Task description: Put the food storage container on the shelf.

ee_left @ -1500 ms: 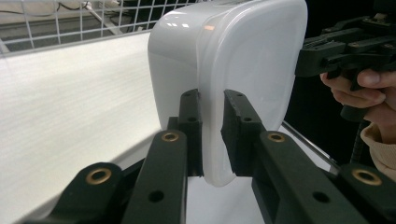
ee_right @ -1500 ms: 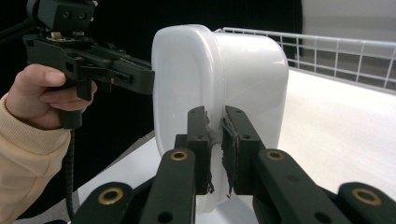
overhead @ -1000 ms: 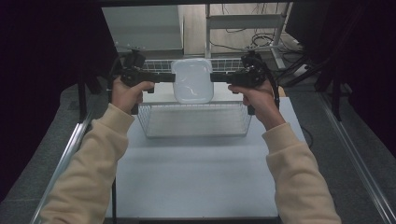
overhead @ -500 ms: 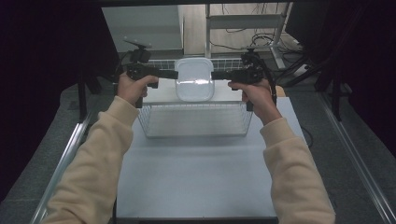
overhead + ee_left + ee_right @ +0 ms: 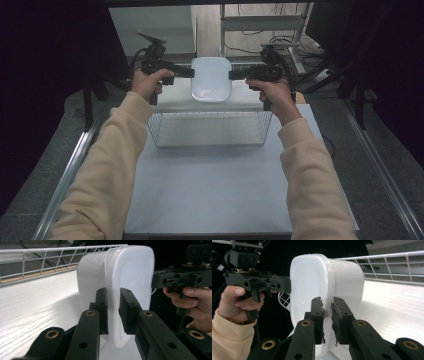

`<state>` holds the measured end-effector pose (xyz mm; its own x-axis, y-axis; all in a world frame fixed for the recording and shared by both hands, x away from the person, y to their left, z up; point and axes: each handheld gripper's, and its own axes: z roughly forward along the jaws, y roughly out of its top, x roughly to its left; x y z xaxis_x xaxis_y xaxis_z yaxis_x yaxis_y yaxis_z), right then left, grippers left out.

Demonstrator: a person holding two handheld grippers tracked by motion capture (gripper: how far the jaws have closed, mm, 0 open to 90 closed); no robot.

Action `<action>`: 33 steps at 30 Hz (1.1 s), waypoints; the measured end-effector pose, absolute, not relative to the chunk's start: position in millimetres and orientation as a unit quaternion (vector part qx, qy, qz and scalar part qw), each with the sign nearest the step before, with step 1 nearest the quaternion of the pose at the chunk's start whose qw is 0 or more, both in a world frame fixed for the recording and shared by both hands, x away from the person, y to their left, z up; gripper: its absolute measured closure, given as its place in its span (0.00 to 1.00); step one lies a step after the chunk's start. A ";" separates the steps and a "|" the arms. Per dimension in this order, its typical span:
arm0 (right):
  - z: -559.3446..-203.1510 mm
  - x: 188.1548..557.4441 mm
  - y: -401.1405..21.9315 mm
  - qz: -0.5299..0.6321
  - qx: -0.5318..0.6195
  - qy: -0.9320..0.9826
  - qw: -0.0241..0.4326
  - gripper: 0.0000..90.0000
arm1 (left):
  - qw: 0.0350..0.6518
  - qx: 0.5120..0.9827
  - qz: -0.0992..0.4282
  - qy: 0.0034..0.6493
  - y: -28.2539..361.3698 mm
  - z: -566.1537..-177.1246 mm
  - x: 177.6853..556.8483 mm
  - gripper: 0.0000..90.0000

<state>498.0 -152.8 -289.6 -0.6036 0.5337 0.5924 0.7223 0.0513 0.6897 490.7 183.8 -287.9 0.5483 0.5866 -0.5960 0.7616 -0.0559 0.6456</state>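
White lidded container [image 5: 211, 79] held above wire basket [image 5: 210, 128], left tool [image 5: 191, 73] pinching its left rim, right tool [image 5: 232, 75] pinching its right rim, white tabletop [image 5: 210, 185] below

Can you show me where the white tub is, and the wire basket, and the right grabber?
White rounded plastic tub [image 5: 211, 80], high view, middle of its top.
White wire mesh basket [image 5: 210, 129], high view, near wall.
Right gripper [image 5: 327, 315], right gripper view, between its black fingers clamping the tub's rim.
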 end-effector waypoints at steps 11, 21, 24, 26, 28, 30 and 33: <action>-295.8 523.0 -151.5 -0.506 -0.503 -0.689 0.133 0.82 | 0.516 0.672 -0.160 0.507 188.8 -306.3 518.6 0.84; -308.3 535.2 -149.0 -0.489 -0.539 -0.669 0.150 0.74 | 0.517 0.653 -0.172 0.525 188.0 -319.2 528.4 0.82; -308.3 535.3 -149.0 -0.489 -0.539 -0.669 0.150 0.74 | 0.516 0.655 -0.171 0.525 188.4 -319.2 527.9 0.82; -308.3 534.8 -149.0 -0.489 -0.539 -0.669 0.149 0.74 | 0.517 0.655 -0.170 0.524 188.1 -319.4 527.2 0.82; -308.2 534.2 -148.8 -0.490 -0.540 -0.668 0.148 0.73 | 0.515 0.658 -0.169 0.524 186.6 -319.6 526.4 0.80; -307.3 532.2 -147.0 -0.491 -0.537 -0.672 0.140 0.61 | 0.509 0.670 -0.157 0.518 183.2 -319.2 524.2 0.73; -301.4 526.4 -144.7 -0.493 -0.538 -0.675 0.109 0.43 | 0.517 0.672 -0.111 0.519 180.7 -314.8 517.7 0.55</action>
